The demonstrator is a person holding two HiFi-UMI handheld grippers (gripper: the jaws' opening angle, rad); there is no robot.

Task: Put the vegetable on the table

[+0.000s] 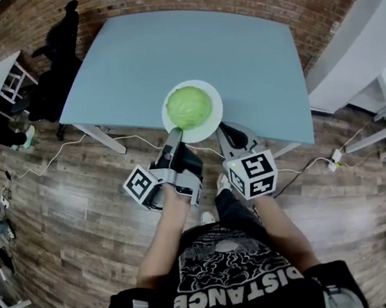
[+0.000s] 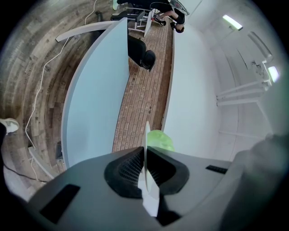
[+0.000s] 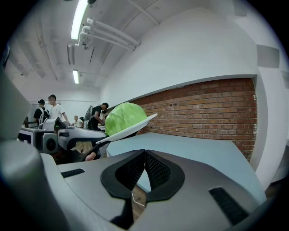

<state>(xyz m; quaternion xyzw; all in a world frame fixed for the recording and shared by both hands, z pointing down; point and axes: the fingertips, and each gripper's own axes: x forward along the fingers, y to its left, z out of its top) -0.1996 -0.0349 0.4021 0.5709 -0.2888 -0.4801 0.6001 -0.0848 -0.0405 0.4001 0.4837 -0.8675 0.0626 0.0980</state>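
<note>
Clamping the near rim of the white plate [image 1: 214, 116], the left claw [image 1: 175, 137] holds the cabbage [image 1: 189, 107] ahead of itself, raised over the tabletop's [image 1: 166, 48] near edge, while the right claw [image 1: 227, 133] sits pinched together and empty just beside the plate.

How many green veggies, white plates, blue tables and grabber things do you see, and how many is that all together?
green vegetable: 1
white plate: 1
blue table: 1
grippers: 2, the left gripper and the right gripper
Total: 5
</note>
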